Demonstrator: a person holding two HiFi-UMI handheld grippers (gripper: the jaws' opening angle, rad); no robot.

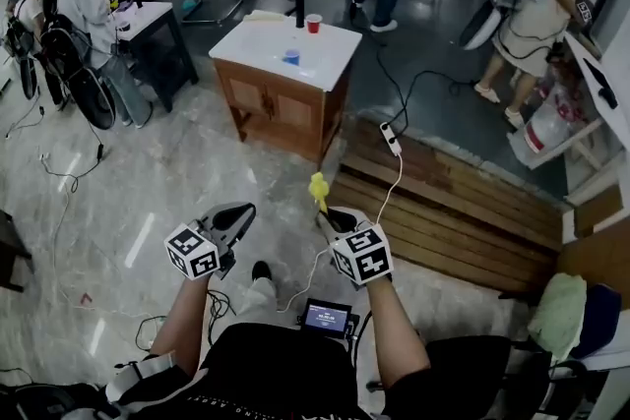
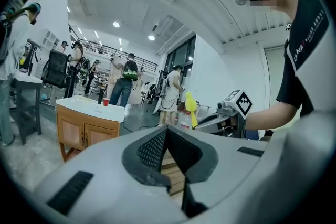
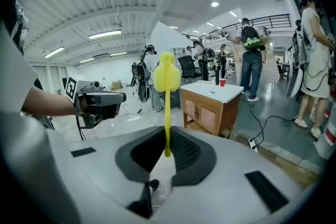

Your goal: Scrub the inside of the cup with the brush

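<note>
A light yellow brush [image 3: 167,77] is gripped upright by its thin, stiff handle in the right claw [image 1: 329,217]. The left claw [image 1: 240,212] is kept shut, empty. A red cup [image 1: 313,23], likely light and easily tipped, is seen on the white counter [image 1: 258,42], well apart.

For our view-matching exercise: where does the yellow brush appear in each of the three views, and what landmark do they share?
Head view: brush at centre, rising from the right hand-held gripper.
Left gripper view: brush right of centre, mid-height.
Right gripper view: brush at centre, upright between the jaws.
Shared landmark: white-topped cabinet.
</note>
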